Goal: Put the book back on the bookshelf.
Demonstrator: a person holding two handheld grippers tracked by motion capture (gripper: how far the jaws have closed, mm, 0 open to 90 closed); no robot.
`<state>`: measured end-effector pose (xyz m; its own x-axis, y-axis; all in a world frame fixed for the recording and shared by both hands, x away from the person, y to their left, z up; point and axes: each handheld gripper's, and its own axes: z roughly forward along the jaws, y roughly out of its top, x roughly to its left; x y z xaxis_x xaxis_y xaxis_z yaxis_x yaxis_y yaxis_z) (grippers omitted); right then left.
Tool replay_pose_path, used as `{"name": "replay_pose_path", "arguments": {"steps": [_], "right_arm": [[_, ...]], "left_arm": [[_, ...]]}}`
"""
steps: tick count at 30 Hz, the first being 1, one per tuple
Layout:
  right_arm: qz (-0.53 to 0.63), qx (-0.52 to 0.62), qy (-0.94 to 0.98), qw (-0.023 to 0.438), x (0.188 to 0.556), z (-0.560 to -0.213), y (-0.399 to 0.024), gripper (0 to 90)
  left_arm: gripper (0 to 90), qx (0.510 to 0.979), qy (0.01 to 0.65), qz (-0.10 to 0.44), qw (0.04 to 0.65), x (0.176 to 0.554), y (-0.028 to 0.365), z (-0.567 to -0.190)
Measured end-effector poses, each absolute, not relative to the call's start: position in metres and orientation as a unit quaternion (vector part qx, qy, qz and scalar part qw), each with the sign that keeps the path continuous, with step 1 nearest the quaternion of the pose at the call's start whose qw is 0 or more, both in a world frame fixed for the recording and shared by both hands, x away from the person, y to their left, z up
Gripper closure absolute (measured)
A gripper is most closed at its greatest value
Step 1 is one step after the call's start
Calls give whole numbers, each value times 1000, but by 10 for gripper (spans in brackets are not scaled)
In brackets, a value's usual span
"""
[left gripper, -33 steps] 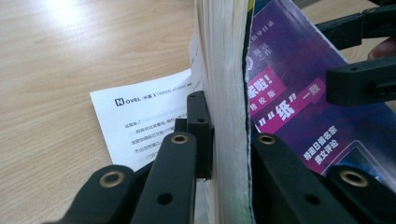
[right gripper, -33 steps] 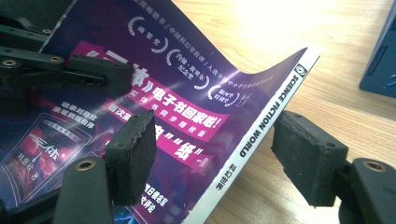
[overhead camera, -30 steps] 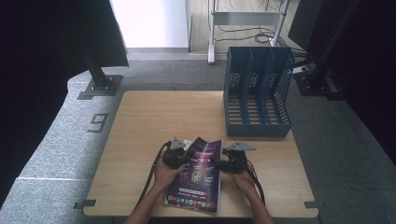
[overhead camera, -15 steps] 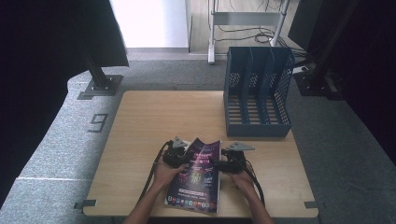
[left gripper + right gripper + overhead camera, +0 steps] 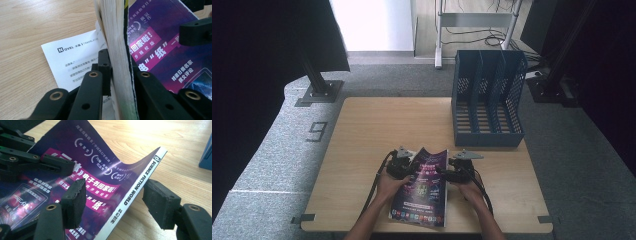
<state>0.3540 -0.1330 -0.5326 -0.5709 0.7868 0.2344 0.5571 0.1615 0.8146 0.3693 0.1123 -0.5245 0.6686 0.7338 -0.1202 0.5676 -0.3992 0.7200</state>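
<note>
A magazine [image 5: 422, 192] with a purple cover lies at the table's near edge, its left side lifted. My left gripper [image 5: 120, 72] is shut on the raised cover and a thick stack of pages [image 5: 117, 50]. A white text page [image 5: 72, 57] lies flat beneath it. My right gripper [image 5: 117, 202] straddles the white spine [image 5: 140, 182]. Its jaws have just been closing, with the spine between them. One pad [image 5: 75, 197] hovers over the cover, and the other pad [image 5: 160, 205] stands apart from the spine, so this gripper is open. In the high view the left gripper [image 5: 404, 165] and right gripper [image 5: 452, 175] flank the magazine.
A blue slotted file rack [image 5: 487, 100] stands at the table's far right. Bare wooden table [image 5: 387, 125] stretches between it and the magazine. Both forearms enter from the near edge, and black cables trail back from the grippers.
</note>
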Motion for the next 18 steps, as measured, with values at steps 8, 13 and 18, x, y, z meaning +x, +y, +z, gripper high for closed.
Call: {"name": "replay_pose_path", "arguments": {"steps": [8, 13, 18], "right_arm": [[456, 450, 759, 119, 366, -533, -128, 373], [447, 456, 762, 109, 374, -534, -127, 390], [438, 459, 765, 109, 377, -536, -125, 438]], "left_arm": [[813, 830, 392, 110, 382, 369, 112, -525], [813, 829, 393, 108, 383, 369, 112, -525], [813, 827, 395, 110, 385, 369, 112, -526]]}}
